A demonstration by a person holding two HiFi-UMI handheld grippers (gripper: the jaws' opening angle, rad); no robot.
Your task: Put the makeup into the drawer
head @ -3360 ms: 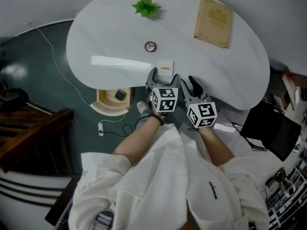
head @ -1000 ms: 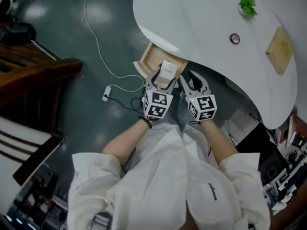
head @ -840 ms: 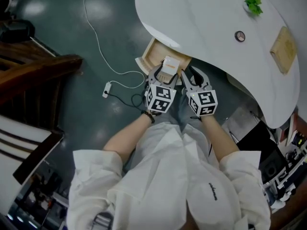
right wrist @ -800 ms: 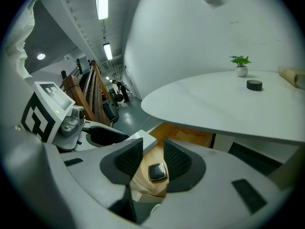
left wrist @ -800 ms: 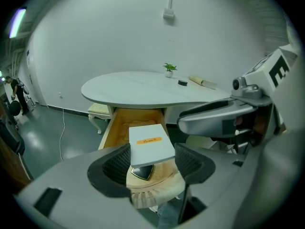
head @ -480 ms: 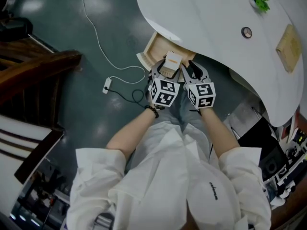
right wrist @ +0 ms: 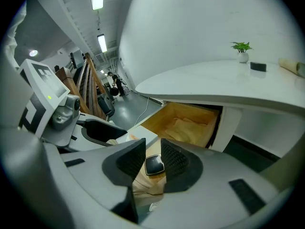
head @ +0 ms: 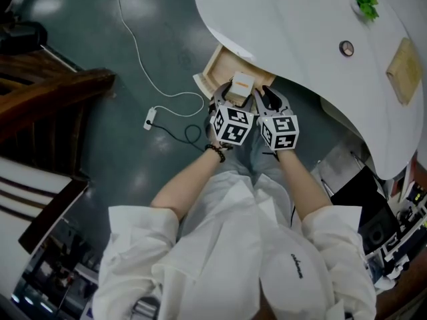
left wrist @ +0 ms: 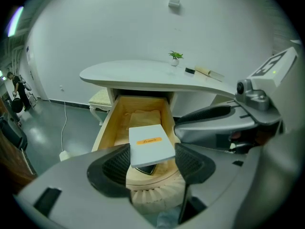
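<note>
Wooden drawer [left wrist: 106, 128], open beneath white table [left wrist: 143, 75]. White makeup box [left wrist: 151, 144], orange label: clamped in left gripper [left wrist: 152, 152], above the drawer's front end. Right gripper [right wrist: 152, 149]: jaws just narrowed, nothing pinched; black compact [right wrist: 154, 164] lies beyond the gap. Hazards: early release tips box over front lip; box lands on compact; close-set grippers knock.

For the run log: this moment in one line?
left gripper: holds white box | at open drawer | right gripper: jaws just closing, nothing gripped
</note>
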